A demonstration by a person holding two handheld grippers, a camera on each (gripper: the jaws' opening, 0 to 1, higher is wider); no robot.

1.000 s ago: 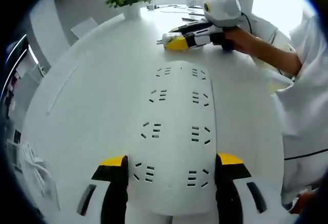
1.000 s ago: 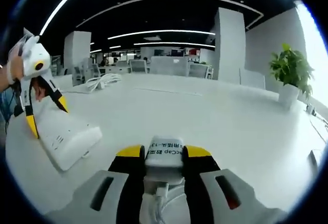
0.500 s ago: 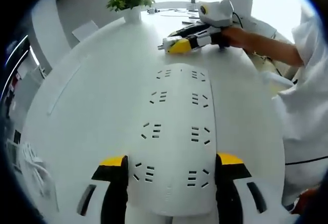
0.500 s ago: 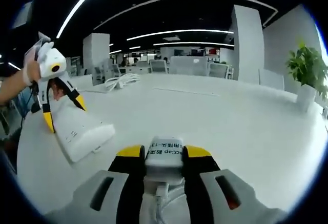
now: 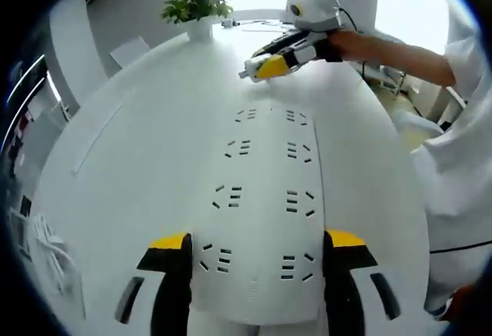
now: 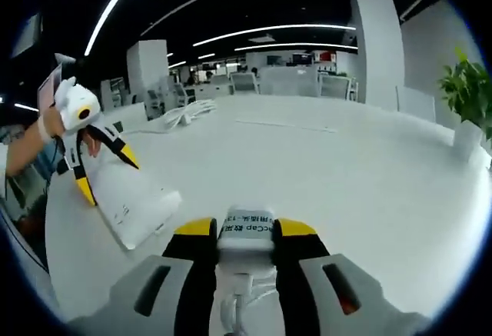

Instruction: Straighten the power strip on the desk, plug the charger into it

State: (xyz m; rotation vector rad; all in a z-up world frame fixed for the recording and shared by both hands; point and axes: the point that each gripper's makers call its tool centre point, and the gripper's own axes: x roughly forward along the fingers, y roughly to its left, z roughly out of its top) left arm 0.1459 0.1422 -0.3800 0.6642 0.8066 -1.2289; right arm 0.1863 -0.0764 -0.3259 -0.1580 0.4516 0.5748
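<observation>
Power strip: the power strip (image 5: 265, 213) lies flat on the white tabletop (image 5: 138, 167), its near end clamped between the left tool (image 5: 257, 255).
Charger: the charger (image 6: 247, 228) is pinched in the right tool (image 6: 246, 232), held well beyond the strip's far end.
Risk: prongs could miss the slots if the strip twists.
Containers: a pot holds a plant (image 5: 196, 1) past the strip.

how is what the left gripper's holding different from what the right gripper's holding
The left gripper clamps the power strip, a long flat slab with rows of sockets; the right gripper clamps the charger, a small block with a printed label. The power strip reaches far beyond its jaws; the charger barely clears its own. Both are white and gripped by their sides.
</observation>
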